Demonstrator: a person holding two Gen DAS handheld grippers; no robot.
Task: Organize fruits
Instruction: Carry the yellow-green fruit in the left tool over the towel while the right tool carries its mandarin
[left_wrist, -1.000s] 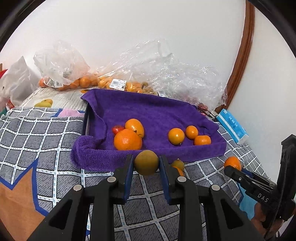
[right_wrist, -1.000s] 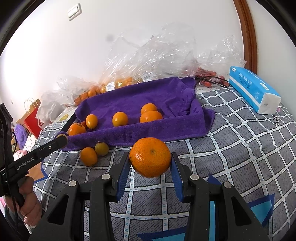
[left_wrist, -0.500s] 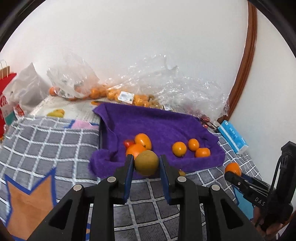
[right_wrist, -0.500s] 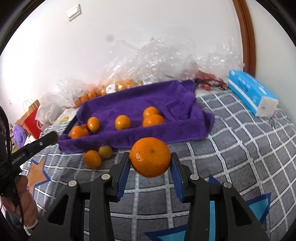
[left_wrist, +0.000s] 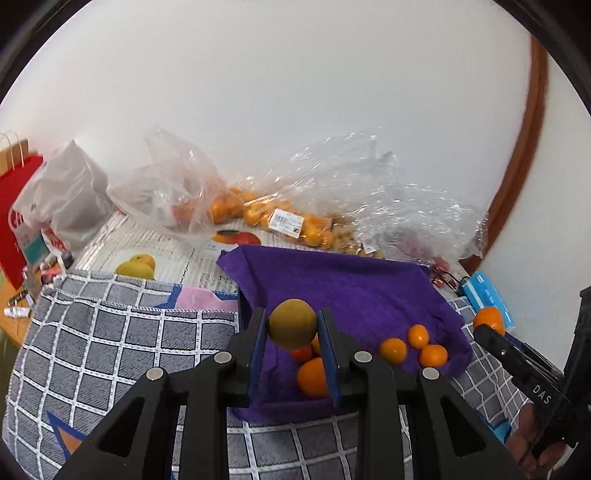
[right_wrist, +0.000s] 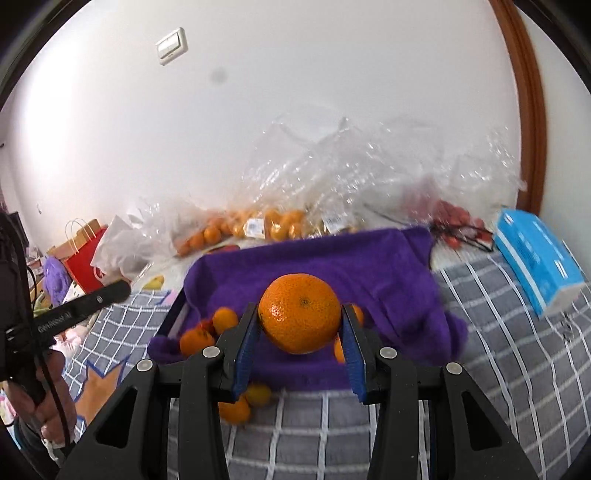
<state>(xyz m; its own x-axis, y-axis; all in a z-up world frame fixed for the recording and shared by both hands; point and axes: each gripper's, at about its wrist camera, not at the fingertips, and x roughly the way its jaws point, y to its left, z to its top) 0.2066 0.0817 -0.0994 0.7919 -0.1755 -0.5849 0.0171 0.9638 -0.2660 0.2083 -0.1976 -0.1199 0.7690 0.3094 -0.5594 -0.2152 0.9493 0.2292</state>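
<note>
My left gripper (left_wrist: 292, 328) is shut on a greenish-brown round fruit (left_wrist: 291, 323), held above the near edge of the purple-towel tray (left_wrist: 354, 288). Several oranges (left_wrist: 393, 350) and a small red fruit (left_wrist: 301, 353) lie on the towel. My right gripper (right_wrist: 300, 325) is shut on a large orange (right_wrist: 299, 312), raised over the tray's near edge (right_wrist: 303, 373). Two small fruits (right_wrist: 236, 410) lie on the cloth just in front of the tray. The right gripper with its orange also shows in the left wrist view (left_wrist: 488, 319).
Clear plastic bags of oranges (left_wrist: 266, 214) lie behind the tray against the wall. A blue tissue pack (right_wrist: 535, 258) sits at the right. A red paper bag (left_wrist: 18, 206) and a white bag (left_wrist: 66, 199) stand at the left. A grey checked cloth (left_wrist: 110, 343) covers the surface.
Both grippers have risen and moved toward the tray with their fruits held. The tray now sits lower and nearer in both views.
</note>
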